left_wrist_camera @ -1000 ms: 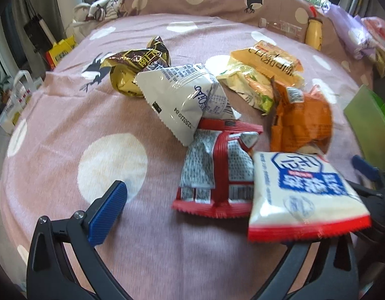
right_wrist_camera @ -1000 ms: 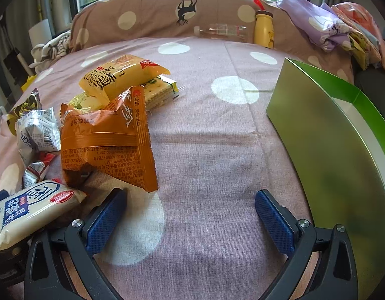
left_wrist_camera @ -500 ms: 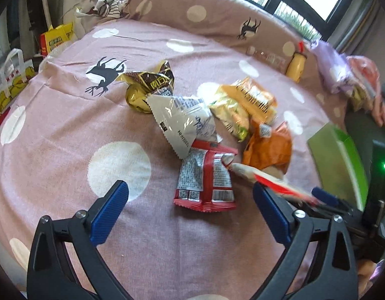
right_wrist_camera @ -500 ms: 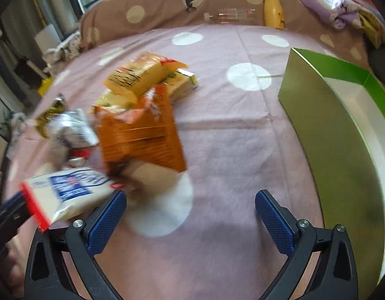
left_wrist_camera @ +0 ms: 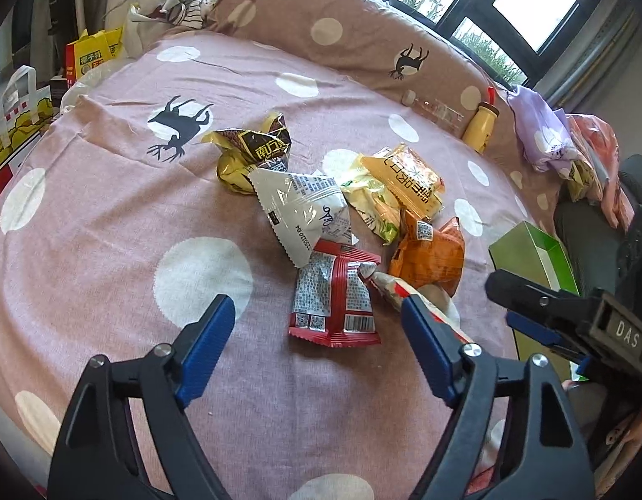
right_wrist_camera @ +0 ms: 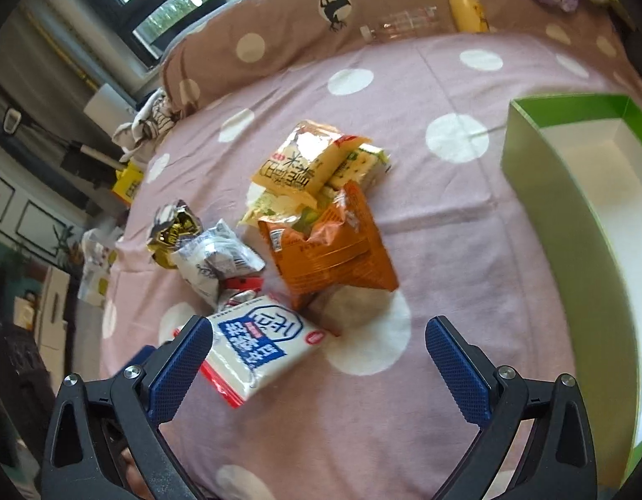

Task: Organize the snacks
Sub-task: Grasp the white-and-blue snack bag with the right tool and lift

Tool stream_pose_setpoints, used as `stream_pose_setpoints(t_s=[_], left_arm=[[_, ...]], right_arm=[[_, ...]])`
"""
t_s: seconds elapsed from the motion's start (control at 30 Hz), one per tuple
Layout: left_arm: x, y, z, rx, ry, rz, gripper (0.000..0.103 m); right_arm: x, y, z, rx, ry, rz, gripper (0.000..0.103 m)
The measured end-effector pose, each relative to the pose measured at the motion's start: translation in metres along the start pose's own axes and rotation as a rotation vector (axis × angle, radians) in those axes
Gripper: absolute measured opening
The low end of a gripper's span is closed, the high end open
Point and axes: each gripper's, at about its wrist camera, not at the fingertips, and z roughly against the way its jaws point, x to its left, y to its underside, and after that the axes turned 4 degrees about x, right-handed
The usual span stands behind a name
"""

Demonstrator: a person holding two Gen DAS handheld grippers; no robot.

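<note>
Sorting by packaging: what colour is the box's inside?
White inside, with bright green walls and rim on the box; the right wrist view shows it best.

The white and blue snack packet (right_wrist_camera: 254, 348) has left the bed (right_wrist_camera: 425, 250) and now hangs lifted. The left gripper (left_wrist_camera: 317, 350) is closing, its jaws narrower than before and empty. Both grippers have risen, so more of the green box (right_wrist_camera: 542, 191) shows.

Pink dotted bedspread (left_wrist_camera: 112, 216): snack packets (left_wrist_camera: 333, 296) clustered centre, green box (right_wrist_camera: 542, 191) beside.

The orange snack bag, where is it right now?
The orange snack bag lies on the pink bedspread in the middle of the right wrist view, overlapping the yellow packets behind it, with the green box off to its right.
</note>
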Motion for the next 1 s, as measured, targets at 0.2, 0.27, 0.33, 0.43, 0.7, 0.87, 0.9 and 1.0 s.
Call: stream_pose_setpoints(t_s=[0.2, 0.27, 0.33, 0.43, 0.7, 0.87, 0.9, 1.0], left_arm=[[0.006, 0.001, 0.011, -0.010, 0.004, 0.019, 0.080], [0.007, 0.001, 0.012, -0.011, 0.004, 0.007, 0.080], [0.004, 0.003, 0.006, 0.011, -0.008, -0.012, 0.071], [-0.006, 0.010, -0.010, 0.082, -0.004, -0.057, 0.051], [-0.034, 0.028, -0.047, 0.219, 0.030, -0.166, 0.043], [-0.044, 0.034, -0.050, 0.218, 0.059, -0.211, 0.035], [-0.047, 0.036, -0.051, 0.215, 0.060, -0.221, 0.034], [-0.057, 0.039, -0.052, 0.191, 0.029, -0.265, 0.033]], right_arm=[[-0.003, 0.006, -0.020, 0.063, -0.065, -0.006, 0.097], [-0.007, 0.008, -0.025, 0.083, -0.096, -0.024, 0.096], [-0.007, 0.009, -0.027, 0.091, -0.098, -0.031, 0.088], [-0.008, 0.013, -0.032, 0.115, -0.098, -0.038, 0.082], [-0.009, 0.024, -0.048, 0.164, -0.107, -0.051, 0.076], [-0.006, 0.026, -0.051, 0.159, -0.108, -0.049, 0.075], [-0.004, 0.025, -0.051, 0.158, -0.107, -0.046, 0.068], [-0.002, 0.027, -0.054, 0.162, -0.111, -0.046, 0.063]])
